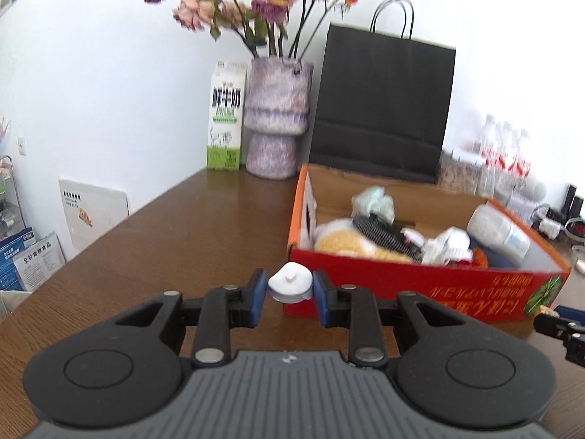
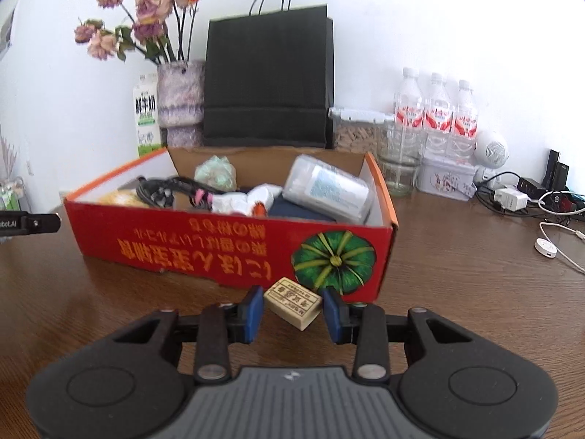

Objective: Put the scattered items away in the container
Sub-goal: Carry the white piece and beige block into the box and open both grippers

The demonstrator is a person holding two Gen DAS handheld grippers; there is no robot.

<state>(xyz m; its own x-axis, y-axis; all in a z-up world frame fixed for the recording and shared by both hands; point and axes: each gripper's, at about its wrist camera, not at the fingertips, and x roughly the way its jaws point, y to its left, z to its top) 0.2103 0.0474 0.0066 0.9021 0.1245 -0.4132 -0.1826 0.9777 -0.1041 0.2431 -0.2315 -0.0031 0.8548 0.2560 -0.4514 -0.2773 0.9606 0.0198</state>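
The left gripper (image 1: 289, 291) pinches a white cap (image 1: 290, 282) between its fingers, and the right gripper (image 2: 292, 311) clamps a tan block (image 2: 293, 303) cornerwise; the red box (image 2: 234, 245) lies just beyond both. The rounded cap or the skewed block could slip out, or catch the near wall. The block's print is too small to read; the milk carton (image 1: 225, 117) reads 鲜牛奶.

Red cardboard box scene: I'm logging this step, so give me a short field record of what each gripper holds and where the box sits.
left gripper: shut on small white plastic cap
right gripper: shut on beige rectangular soap bar
container: red cardboard box, open top, already holding items
surface: brown wooden table
both held items: outside the box, on its near side
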